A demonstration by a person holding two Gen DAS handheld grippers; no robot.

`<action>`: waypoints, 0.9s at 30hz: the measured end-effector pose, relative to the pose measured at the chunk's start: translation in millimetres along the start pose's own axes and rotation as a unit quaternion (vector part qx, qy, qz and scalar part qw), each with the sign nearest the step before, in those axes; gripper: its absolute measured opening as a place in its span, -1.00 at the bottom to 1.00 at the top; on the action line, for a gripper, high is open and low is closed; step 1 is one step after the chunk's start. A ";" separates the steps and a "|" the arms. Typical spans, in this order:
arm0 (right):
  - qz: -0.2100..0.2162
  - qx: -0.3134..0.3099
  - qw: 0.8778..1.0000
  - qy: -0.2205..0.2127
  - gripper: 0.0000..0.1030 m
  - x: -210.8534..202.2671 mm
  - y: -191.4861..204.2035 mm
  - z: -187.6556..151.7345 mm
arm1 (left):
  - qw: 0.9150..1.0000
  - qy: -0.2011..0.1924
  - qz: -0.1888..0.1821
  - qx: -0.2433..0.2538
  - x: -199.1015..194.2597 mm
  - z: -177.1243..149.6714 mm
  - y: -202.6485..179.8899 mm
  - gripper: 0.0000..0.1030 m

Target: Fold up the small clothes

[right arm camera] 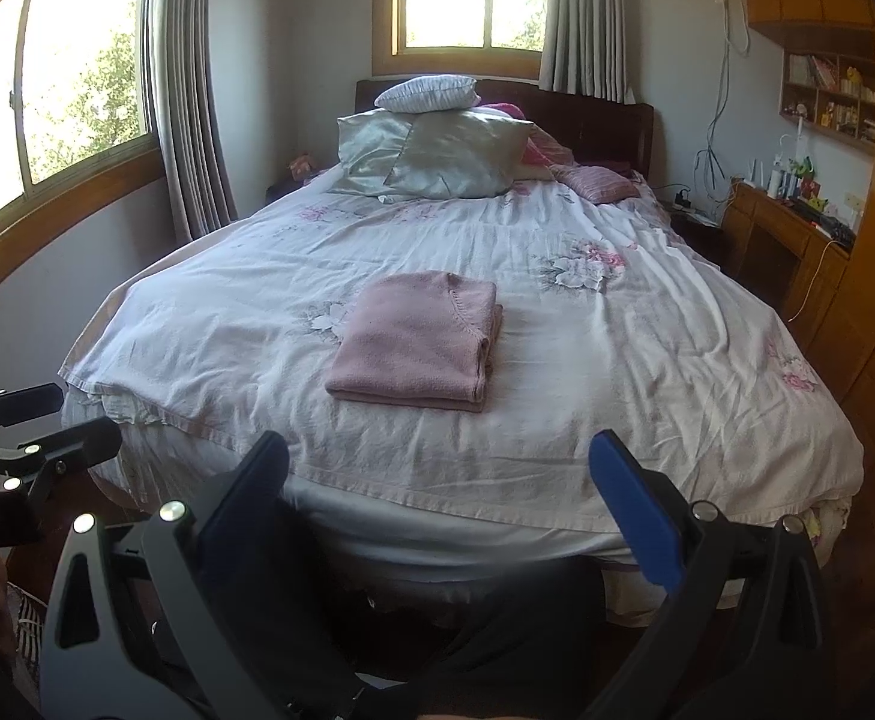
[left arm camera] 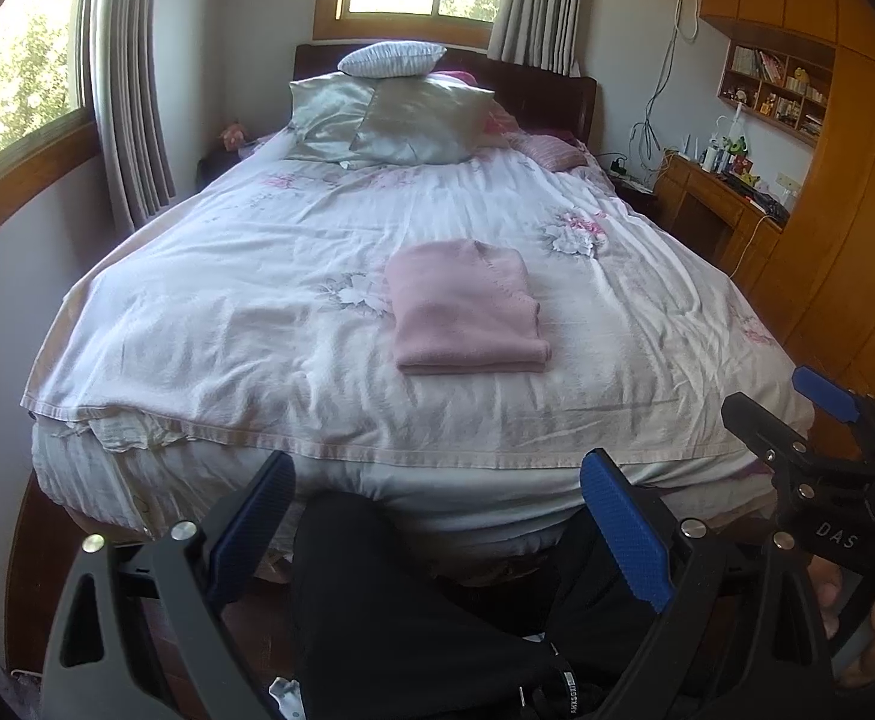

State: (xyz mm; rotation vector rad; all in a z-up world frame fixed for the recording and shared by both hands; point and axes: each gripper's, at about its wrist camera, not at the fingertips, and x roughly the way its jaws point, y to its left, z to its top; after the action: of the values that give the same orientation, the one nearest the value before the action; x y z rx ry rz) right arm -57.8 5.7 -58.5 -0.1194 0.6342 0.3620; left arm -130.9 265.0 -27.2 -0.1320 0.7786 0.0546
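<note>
A pink knitted garment lies folded into a neat rectangle on the bed's floral white cover, near the middle. The right wrist view shows the same folded garment from slightly further right. My left gripper is open with nothing between its blue pads, held back off the foot of the bed. My right gripper is open and empty too, also short of the bed's edge. In the left wrist view the right gripper appears at the far right with a hand on it.
Pillows are stacked at the headboard. A wooden desk and shelves stand to the right of the bed, curtains and windows to the left and behind. A person's dark trousers fill the space below the grippers.
</note>
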 end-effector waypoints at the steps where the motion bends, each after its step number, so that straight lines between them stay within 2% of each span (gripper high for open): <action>1: 0.001 0.000 1.000 -0.001 0.94 -0.1 -0.2 0.2 | 1.000 -0.001 0.001 0.000 -0.3 -0.2 -0.3 0.87; 27: 0.007 -0.005 1.000 0.008 0.94 12.9 1.2 4.4 | 1.000 0.002 0.030 0.001 8.8 10.4 6.3 0.87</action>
State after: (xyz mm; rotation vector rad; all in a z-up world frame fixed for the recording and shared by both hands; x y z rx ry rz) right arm -46.1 11.6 -62.6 -0.1265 0.6496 0.3788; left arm -118.1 272.7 -26.8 -0.1067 0.7863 0.1110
